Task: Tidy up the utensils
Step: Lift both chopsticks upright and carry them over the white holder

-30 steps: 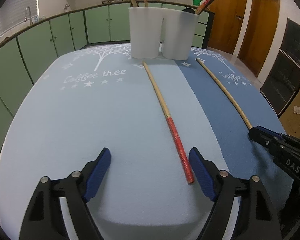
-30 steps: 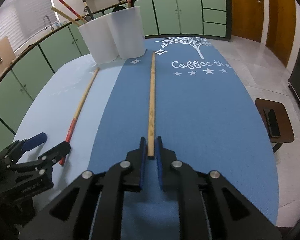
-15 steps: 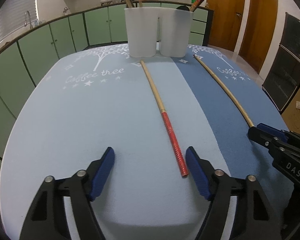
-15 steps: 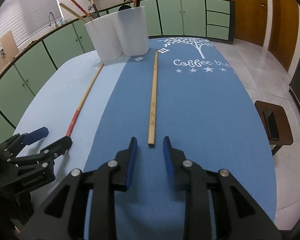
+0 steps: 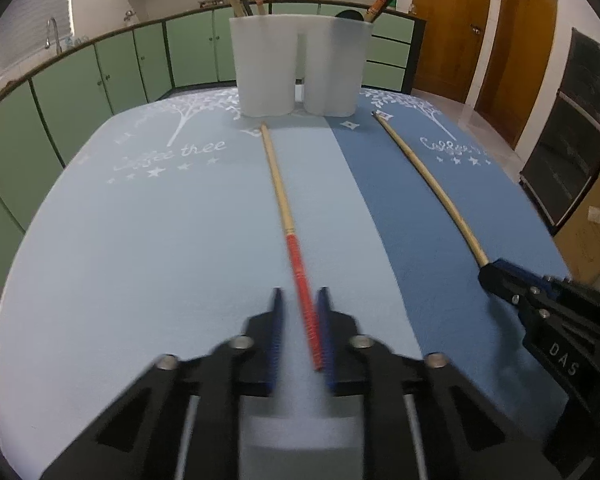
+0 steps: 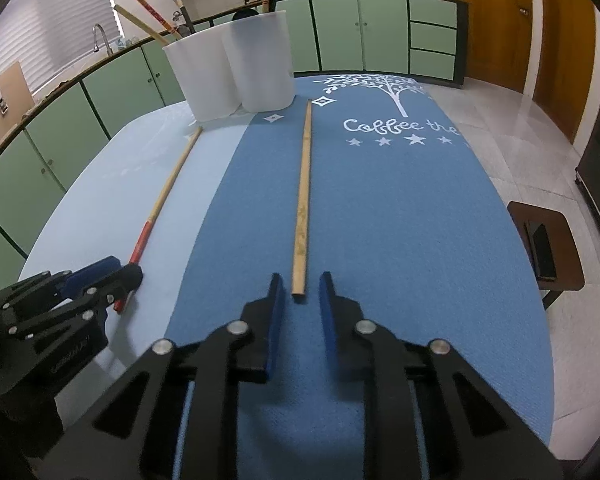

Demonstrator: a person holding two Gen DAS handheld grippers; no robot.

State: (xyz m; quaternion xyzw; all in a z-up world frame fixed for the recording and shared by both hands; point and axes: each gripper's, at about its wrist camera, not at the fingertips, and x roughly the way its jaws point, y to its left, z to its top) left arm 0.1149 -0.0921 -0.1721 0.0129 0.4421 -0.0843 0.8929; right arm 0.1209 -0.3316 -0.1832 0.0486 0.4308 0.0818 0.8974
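A long chopstick with a red handle [image 5: 288, 224] lies on the light blue half of the table mat. My left gripper [image 5: 300, 304] is partly closed around its red end, with a small gap left on the left side. A plain bamboo chopstick [image 6: 303, 196] lies on the dark blue half. My right gripper [image 6: 299, 292] is open, its jaws just behind and either side of the near end, not touching. A white double utensil holder [image 5: 298, 68] stands at the far end with several chopsticks in it; it also shows in the right wrist view [image 6: 236, 68].
The mat [image 6: 400, 216] covers a rounded table. Green kitchen cabinets [image 5: 100, 76] run behind it. A small brown stool with a phone [image 6: 544, 248] stands on the floor to the right. Wooden doors [image 5: 480, 28] are at the back right.
My left gripper has narrowed from wide open around the red-handled chopstick's end. My right gripper, shut on the bamboo chopstick a second ago, has opened and let it go.
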